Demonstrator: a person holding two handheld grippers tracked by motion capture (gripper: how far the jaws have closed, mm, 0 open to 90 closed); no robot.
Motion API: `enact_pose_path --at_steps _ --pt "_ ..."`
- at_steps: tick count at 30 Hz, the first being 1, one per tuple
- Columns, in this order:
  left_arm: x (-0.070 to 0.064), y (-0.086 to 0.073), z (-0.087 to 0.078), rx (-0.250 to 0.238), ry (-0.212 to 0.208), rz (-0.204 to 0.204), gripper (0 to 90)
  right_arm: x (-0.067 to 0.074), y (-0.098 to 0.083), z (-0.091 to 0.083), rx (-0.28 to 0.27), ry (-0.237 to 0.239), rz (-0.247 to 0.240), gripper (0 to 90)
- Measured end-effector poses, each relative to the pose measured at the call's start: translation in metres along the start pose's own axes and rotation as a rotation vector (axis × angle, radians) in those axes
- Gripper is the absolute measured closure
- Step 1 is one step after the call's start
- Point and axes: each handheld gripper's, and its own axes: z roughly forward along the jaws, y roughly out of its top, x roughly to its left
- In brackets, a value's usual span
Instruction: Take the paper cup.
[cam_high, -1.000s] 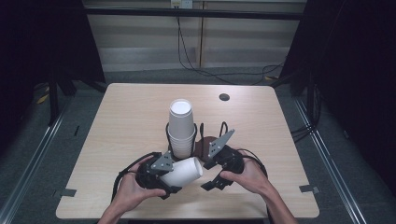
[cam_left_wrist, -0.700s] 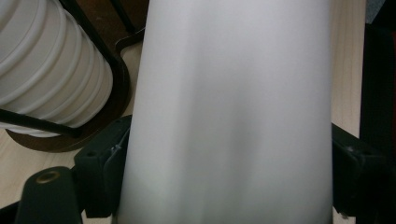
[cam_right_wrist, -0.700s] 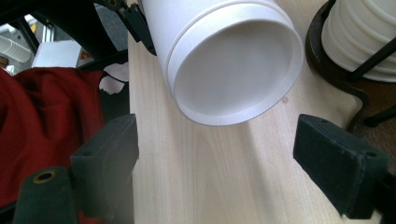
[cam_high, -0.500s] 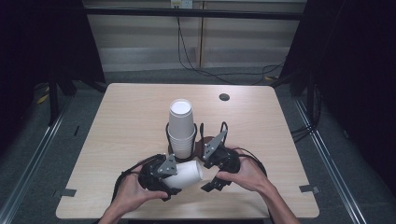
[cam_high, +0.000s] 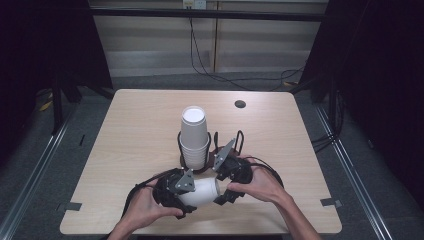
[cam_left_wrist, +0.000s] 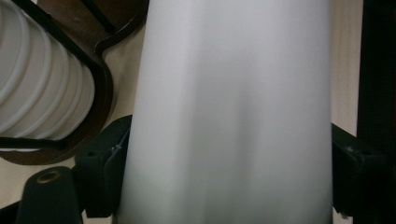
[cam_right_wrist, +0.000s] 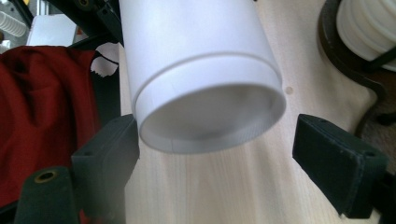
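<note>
A white cup (cam_high: 201, 192) lies on its side above the table's front part, with my left gripper (cam_high: 176, 192) shut on its body. In the left gripper view the cup (cam_left_wrist: 229, 107) sits between both jaws, pressed from either side. My right gripper (cam_high: 226, 186) stands open at the cup's closed end. Seen from the right gripper view, that end (cam_right_wrist: 210, 112) faces me between the two pads; the left pad (cam_right_wrist: 109, 149) is close to it and the right pad (cam_right_wrist: 336, 158) stands apart. A tall stack of white cups (cam_high: 194, 135) stands upright in a dark wire holder (cam_high: 214, 150) just behind.
The wooden table (cam_high: 125, 130) has a small dark round hole (cam_high: 240, 104) at the back right. The cup stack (cam_left_wrist: 37, 88) and its holder (cam_left_wrist: 100, 93) lie close to the held cup. Red clothing (cam_right_wrist: 46, 116) shows beyond the table's front edge.
The held cup and both grippers have shifted slightly toward the table's front edge. The right gripper has moved left, closer to the cup's end.
</note>
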Motion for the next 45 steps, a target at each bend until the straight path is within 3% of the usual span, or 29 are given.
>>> enact_pose_path --at_steps 7,17,26,45 --pt "-0.003 0.006 0.0 -0.02 -0.035 0.003 16.3 0.0 0.005 0.009 -0.009 0.055 -0.013 13.6" --pt "-0.006 0.011 0.003 -0.007 -0.043 0.02 16.3 0.005 0.01 0.012 -0.005 0.108 -0.034 19.5" --pt "-0.006 0.01 0.003 -0.007 -0.06 0.035 16.3 0.008 0.014 0.013 0.012 0.112 -0.048 21.4" --pt "-0.006 0.006 0.005 -0.035 -0.091 0.025 16.4 0.01 0.014 0.017 0.024 0.102 -0.055 23.1"
